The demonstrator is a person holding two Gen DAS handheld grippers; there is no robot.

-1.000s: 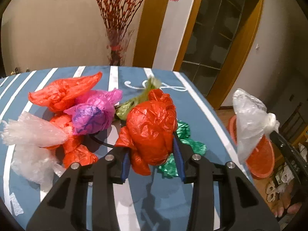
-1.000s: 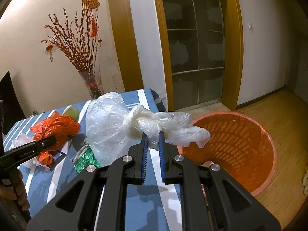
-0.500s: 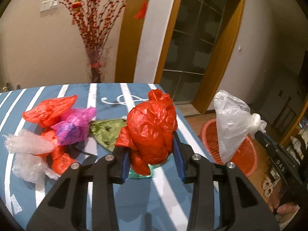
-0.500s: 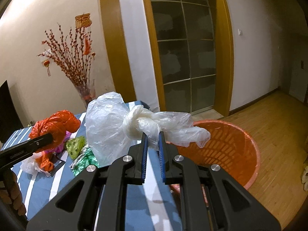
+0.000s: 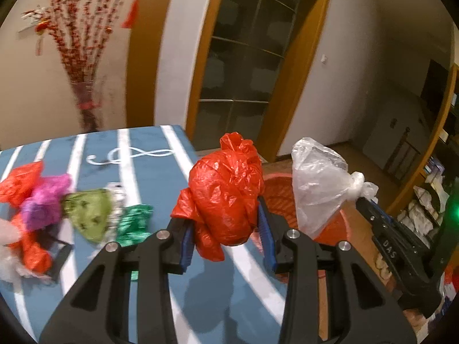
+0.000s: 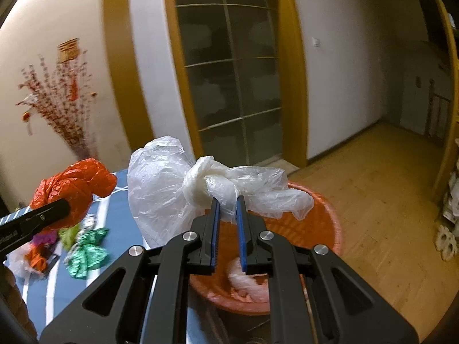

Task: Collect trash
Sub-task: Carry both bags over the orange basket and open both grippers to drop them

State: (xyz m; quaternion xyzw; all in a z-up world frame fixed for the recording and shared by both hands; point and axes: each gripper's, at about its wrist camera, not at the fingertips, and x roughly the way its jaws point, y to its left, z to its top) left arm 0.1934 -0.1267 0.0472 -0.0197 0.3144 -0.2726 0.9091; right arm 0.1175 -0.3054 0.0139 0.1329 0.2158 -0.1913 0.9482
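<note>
My left gripper (image 5: 226, 218) is shut on a knotted red plastic bag (image 5: 226, 195), held above the right edge of the blue striped table (image 5: 149, 172). My right gripper (image 6: 228, 200) is shut on the knot of a clear white plastic bag (image 6: 160, 183), which hangs over the orange basket (image 6: 321, 223) on the floor. The left wrist view shows the white bag (image 5: 318, 180) and the right gripper (image 5: 361, 197) to the right, with the orange basket (image 5: 275, 189) behind. In the right wrist view the red bag (image 6: 74, 186) and the left gripper (image 6: 61, 209) are at the left.
More bags lie on the table: red (image 5: 17, 183), purple (image 5: 46, 200), olive green (image 5: 89, 212), shiny green (image 5: 132, 223), white (image 5: 5, 258). Some white trash (image 6: 246, 282) lies in the basket. A vase of red branches (image 5: 83, 66) stands at the far wall. Wooden floor (image 6: 387, 200) stretches right.
Both grippers have swung right with their bags, away from the table's pile. The red bag has gone to the table's right edge and the white bag over the basket.
</note>
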